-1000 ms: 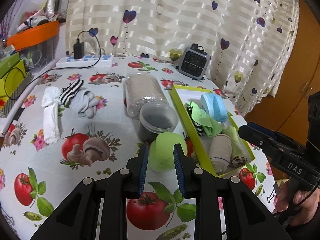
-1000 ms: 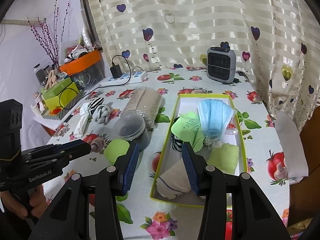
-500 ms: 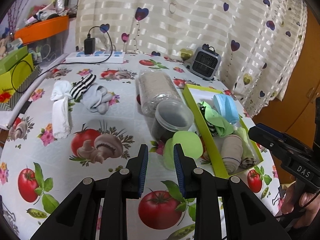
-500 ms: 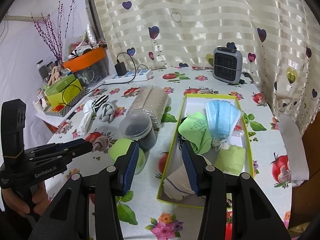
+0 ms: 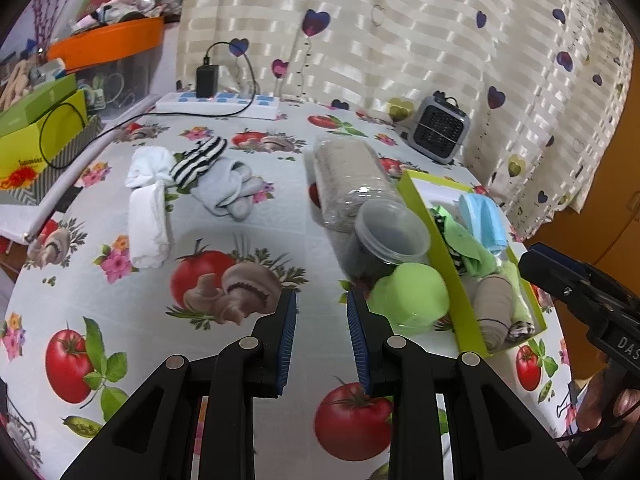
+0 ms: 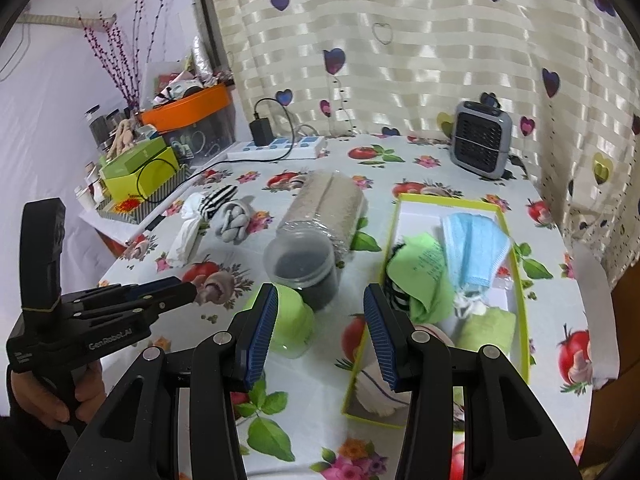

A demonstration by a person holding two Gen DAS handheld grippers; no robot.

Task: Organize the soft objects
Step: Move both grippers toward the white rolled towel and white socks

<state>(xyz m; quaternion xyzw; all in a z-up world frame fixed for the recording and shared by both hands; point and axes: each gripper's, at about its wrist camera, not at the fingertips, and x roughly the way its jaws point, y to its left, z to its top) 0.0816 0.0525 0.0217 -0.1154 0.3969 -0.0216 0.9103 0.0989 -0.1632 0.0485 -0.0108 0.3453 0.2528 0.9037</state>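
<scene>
A yellow-green box (image 5: 454, 276) (image 6: 516, 276) at the right of the table holds blue face masks (image 6: 474, 244), green cloths (image 6: 424, 272) and a beige rolled sock (image 5: 496, 312). Loose on the left lie a white cloth (image 5: 148, 208) (image 6: 186, 232), a black-and-white striped sock (image 5: 200, 160) (image 6: 218, 200) and a grey sock bundle (image 5: 230, 192) (image 6: 236, 222). My left gripper (image 5: 321, 340) is open and empty, low over the tablecloth left of a green lid (image 5: 410, 294). My right gripper (image 6: 320, 334) is open and empty, above the box's near left edge.
A clear jar of grain (image 5: 348, 176) lies on its side mid-table, with a dark-filled tub (image 5: 386, 240) in front of it. A small grey heater (image 6: 482, 144), a power strip (image 5: 218, 102) with charger and stacked boxes (image 5: 36, 136) line the back and left.
My left gripper has swung left, away from the green lid that sat between its fingers. My right gripper has stayed open and shifted slightly.
</scene>
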